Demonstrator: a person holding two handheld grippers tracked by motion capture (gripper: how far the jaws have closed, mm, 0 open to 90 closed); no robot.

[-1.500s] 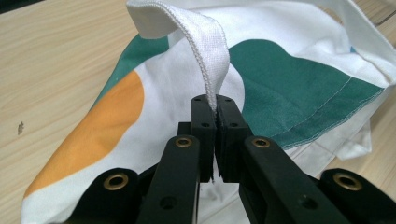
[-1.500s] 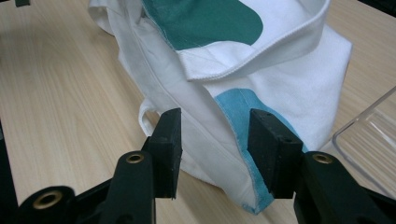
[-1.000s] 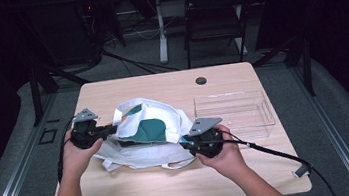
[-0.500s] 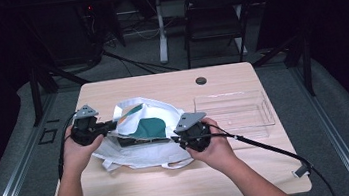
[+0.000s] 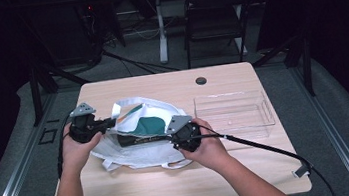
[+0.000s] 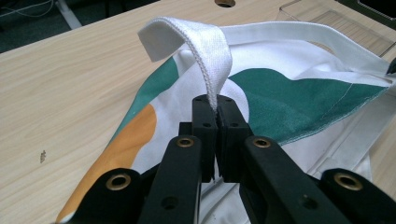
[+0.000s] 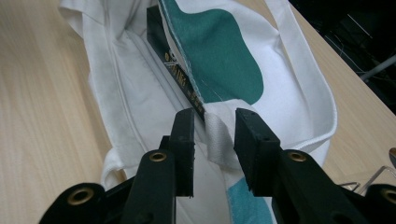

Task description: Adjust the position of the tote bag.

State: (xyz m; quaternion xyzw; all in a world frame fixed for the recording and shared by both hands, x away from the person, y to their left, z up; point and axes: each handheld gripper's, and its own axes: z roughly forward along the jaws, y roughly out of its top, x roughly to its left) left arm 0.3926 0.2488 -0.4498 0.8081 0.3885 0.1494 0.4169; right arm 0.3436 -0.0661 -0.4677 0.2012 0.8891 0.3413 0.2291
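Bag point(image 5: 141, 132) mouth held up: left tool point(image 6: 212, 105) clamped on strap point(image 6: 208, 51), right tool point(image 7: 214, 121) apart, straddling hem beside dark box point(image 7: 175, 65).

You're sitting at a pale wooden table point(image 5: 139, 193) on grey carpet point(image 5: 347, 122). Beyond it stand a black chair point(image 5: 213, 17) and a white desk leg point(image 5: 161, 34), with cables point(image 5: 133, 63) trailing across the dim floor.

My high cam sits above, facing fwd/down over the whole table point(image 5: 240, 77). Both gripper cams look along their own jaws, v. close, from opposite ends of the tote bag point(image 6: 299, 93), which all 3 views share.
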